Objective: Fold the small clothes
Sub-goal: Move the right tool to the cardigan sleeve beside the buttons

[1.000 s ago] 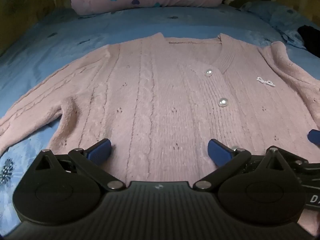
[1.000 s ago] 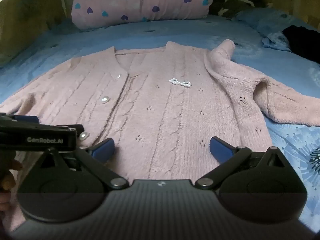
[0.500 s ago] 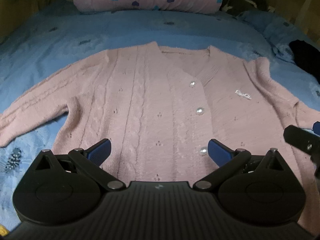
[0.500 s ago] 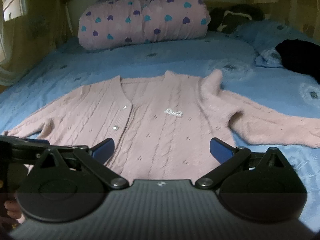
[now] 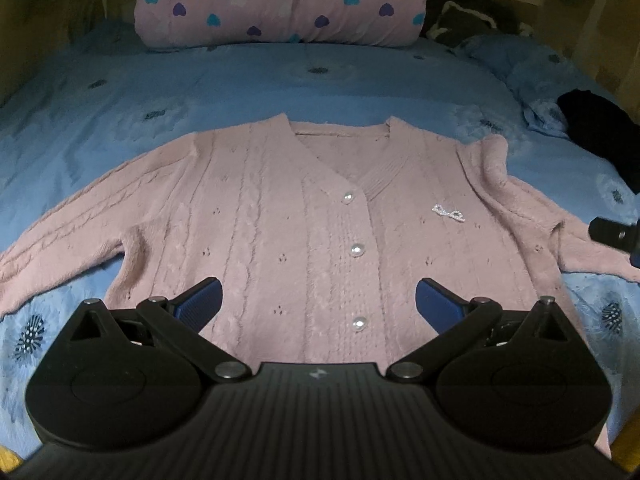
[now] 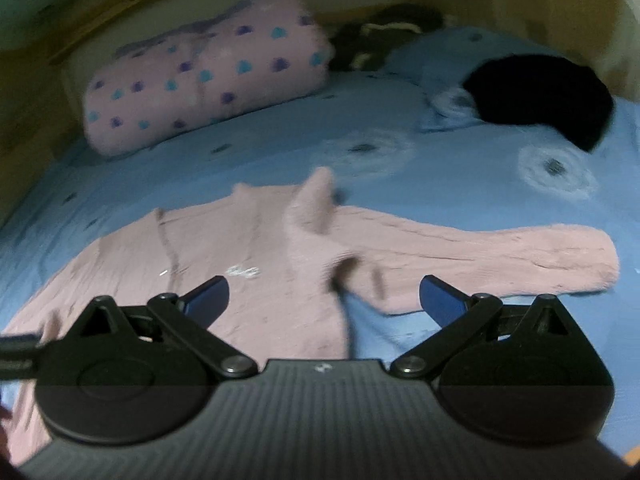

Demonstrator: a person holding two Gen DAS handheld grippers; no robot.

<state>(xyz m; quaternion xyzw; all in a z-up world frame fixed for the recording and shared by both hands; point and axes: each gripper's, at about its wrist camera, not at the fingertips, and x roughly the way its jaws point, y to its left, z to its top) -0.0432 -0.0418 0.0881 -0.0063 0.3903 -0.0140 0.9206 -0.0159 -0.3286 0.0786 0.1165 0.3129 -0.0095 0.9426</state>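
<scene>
A pink knitted cardigan (image 5: 280, 220) with pearl buttons and a small bow brooch (image 5: 448, 213) lies flat, face up, on the blue bedsheet (image 5: 280, 88), sleeves spread out. My left gripper (image 5: 318, 300) is open and empty above the cardigan's lower hem. My right gripper (image 6: 324, 300) is open and empty over the cardigan's right side (image 6: 240, 280), near the armpit of the right sleeve (image 6: 500, 260); that view is blurred. Part of the right gripper (image 5: 612, 234) shows at the right edge of the left wrist view.
A rolled pink quilt with hearts (image 5: 280, 0) lies at the head of the bed. A black garment (image 5: 600, 132) and a blue pillow (image 5: 520, 64) lie at the right. Wooden walls (image 5: 40, 20) close in the bed.
Both grippers have pulled back and risen from the cardigan. The right gripper has swung right, toward the right sleeve. Both stay open.
</scene>
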